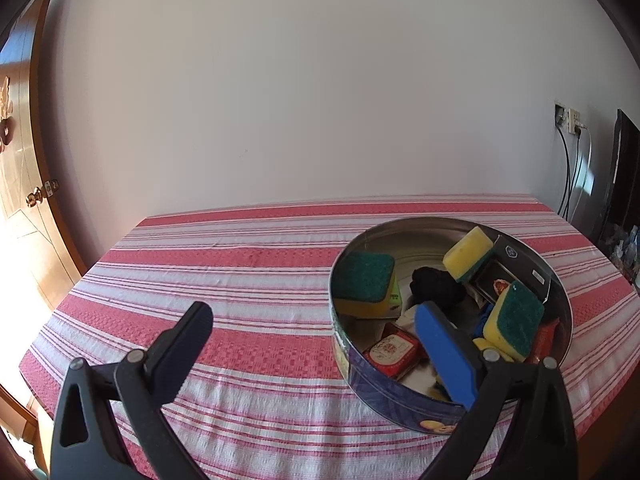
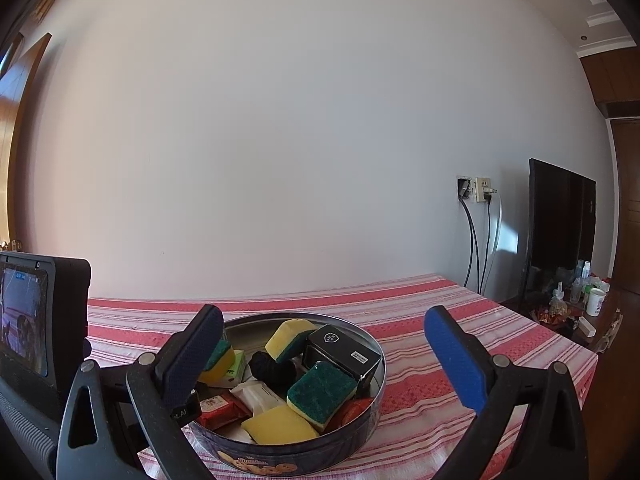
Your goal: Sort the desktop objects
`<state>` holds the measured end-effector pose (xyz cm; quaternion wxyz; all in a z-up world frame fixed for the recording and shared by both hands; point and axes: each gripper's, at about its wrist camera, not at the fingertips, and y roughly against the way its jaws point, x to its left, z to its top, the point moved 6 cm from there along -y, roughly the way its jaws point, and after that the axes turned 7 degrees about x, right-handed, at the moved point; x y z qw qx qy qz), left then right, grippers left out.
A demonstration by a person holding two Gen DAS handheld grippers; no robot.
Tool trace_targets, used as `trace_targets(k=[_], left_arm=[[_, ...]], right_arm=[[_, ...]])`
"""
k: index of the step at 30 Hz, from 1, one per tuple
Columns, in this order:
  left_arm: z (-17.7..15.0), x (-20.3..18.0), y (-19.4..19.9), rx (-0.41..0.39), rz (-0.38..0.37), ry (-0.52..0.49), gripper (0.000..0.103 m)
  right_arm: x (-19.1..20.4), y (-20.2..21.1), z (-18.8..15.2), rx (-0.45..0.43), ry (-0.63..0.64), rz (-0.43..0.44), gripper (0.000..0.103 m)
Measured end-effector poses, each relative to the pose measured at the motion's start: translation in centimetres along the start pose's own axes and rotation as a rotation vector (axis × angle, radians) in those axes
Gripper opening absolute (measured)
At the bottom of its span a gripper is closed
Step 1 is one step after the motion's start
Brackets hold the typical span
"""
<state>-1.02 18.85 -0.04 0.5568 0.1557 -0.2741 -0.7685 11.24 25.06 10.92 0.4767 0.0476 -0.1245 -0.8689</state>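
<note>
Red-and-white striped cloth covers the desk (image 1: 248, 276); from the left wrist, the left tool (image 1: 316, 344) hangs spread wide and empty, its right finger cutting across the round tin (image 1: 400, 404) crammed with sponges (image 1: 366, 282). Over to the right wrist: right tool (image 2: 332, 356) also apart, straddling the tin (image 2: 304, 456), whose lower contents are buried and hard to read.

Shiny metal tin (image 1: 420, 236), woven tablecloth (image 1: 240, 264)
</note>
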Motion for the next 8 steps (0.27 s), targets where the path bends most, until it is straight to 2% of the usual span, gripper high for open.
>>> trace_targets(k=[8], left_arm=[[-0.03,0.36,-0.19,0.006,-0.003,0.016,0.102]], right_arm=[[-0.55,-0.43,0.11,0.008,0.000,-0.016,0.102]])
